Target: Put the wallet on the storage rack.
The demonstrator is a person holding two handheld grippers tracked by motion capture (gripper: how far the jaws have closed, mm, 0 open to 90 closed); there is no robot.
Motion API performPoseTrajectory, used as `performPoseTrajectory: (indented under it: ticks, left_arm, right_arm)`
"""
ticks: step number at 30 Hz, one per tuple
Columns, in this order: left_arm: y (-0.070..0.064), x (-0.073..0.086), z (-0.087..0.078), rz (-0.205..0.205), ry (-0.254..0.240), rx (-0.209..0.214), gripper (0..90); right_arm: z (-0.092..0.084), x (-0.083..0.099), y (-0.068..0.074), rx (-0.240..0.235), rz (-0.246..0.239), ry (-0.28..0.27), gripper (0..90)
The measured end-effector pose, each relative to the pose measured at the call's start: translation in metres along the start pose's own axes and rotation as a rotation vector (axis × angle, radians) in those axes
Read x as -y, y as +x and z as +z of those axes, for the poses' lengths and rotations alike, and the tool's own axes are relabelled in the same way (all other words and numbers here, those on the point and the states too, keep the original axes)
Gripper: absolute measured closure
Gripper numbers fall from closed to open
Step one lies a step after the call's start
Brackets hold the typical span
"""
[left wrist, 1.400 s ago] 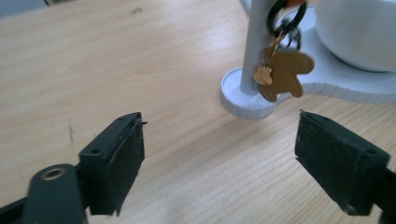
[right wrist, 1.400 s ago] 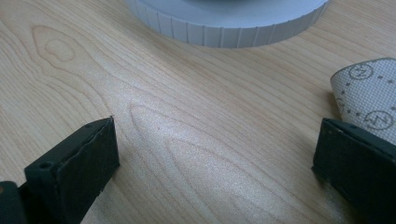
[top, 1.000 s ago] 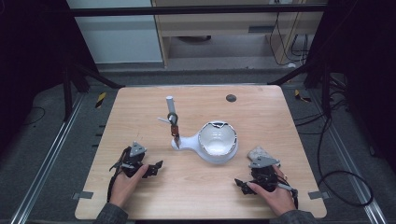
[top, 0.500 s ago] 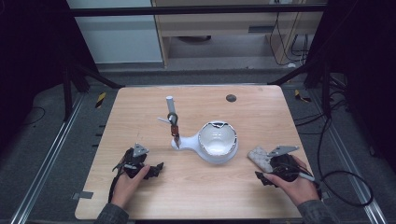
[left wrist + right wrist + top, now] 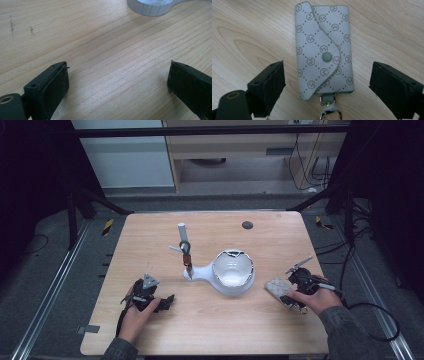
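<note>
White bowl-shaped stand (image 5: 232,272), black disc (image 5: 247,225)

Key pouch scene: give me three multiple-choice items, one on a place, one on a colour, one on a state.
1. Where does the key pouch lie?
A. Inside the white bowl
B. On the table between the right tongs' jaws
C. Under the left tongs

2. What colour is the pouch's snap button?
A. Red
B. Grey-green
C. Gold

3. How do the left tongs stand?
A. Open over bare wood
B. Shut on the pouch
C. Shut on the bowl

Answers:
1 B: the right gripper view shows it flat on the wood, the right tongs straddling it with gaps either side.
2 B: it matches the pouch's trim.
3 A: nothing lies between the jaws.
</note>
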State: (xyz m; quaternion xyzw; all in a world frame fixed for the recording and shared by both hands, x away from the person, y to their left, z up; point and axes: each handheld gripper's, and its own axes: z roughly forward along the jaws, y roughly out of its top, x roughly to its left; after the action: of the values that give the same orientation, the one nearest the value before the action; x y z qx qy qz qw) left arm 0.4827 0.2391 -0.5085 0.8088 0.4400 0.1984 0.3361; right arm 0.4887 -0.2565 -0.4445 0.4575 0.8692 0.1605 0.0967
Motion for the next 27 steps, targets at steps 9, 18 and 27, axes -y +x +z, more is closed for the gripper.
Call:
performPoseTrajectory:
  ticks: [9,18,27]
  left_arm:
    - [0.0,0.0,0.0,0.003,0.001,0.003,2.5]
    - [-0.001,0.0,0.0,0.004,-0.001,0.007,2.3]
    - [-0.001,0.0,0.0,0.007,-0.001,0.009,2.2]
  right_arm:
    - [0.013,0.004,-0.006,-0.023,0.003,0.017,13.6]
    - [0.021,0.012,-0.005,-0.057,0.015,0.022,14.9]
    - [0.026,0.015,-0.007,-0.056,0.031,0.035,18.3]
